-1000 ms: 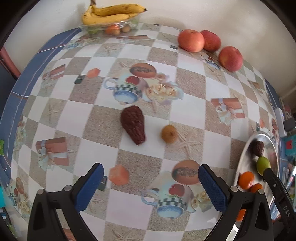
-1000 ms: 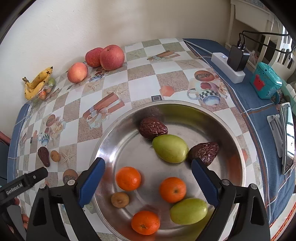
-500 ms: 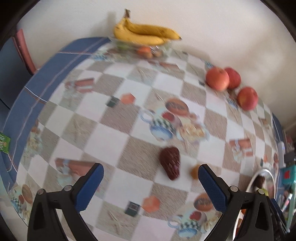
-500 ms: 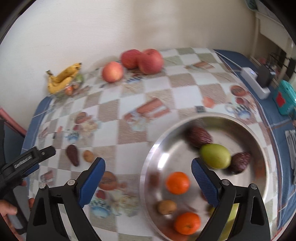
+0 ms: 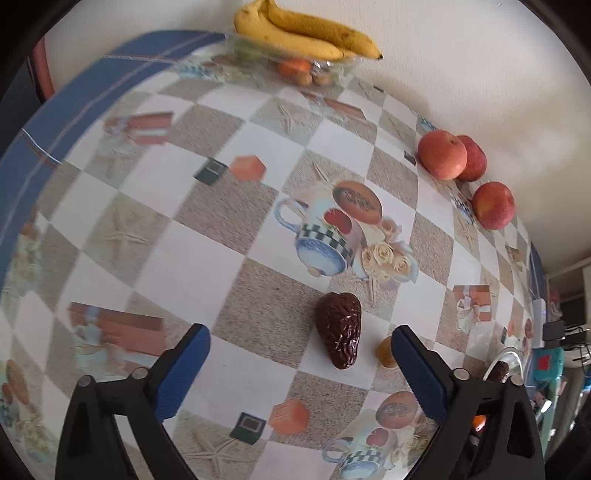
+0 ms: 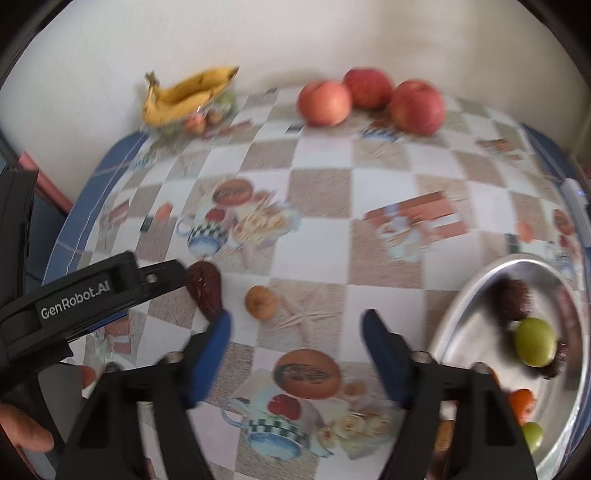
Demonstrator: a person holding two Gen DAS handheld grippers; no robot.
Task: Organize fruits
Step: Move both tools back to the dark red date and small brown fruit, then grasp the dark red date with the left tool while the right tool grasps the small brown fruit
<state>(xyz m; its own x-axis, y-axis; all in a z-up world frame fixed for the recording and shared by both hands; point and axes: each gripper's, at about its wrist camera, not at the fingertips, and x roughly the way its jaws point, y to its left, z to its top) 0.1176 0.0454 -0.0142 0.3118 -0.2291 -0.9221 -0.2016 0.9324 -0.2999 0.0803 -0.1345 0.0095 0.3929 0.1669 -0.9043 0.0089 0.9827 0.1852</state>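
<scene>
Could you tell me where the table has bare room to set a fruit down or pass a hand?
The widest free patch lies between the bananas, the apples and the date. More bare cloth lies left of the date toward the blue border. It is crowded in the bowl, and by the date and the small brown fruit, where both open claws hover.

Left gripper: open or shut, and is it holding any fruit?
Open and empty: the left gripper has its blue pads spread wide, with the dark wrinkled fruit lying on the tablecloth between them, untouched.

Bare tablecloth [image 5: 207,266] ahead, free; dark wrinkled fruit [image 5: 340,334] w/ small brown fruit [image 6: 261,302] (just beside) obstruct.
</scene>
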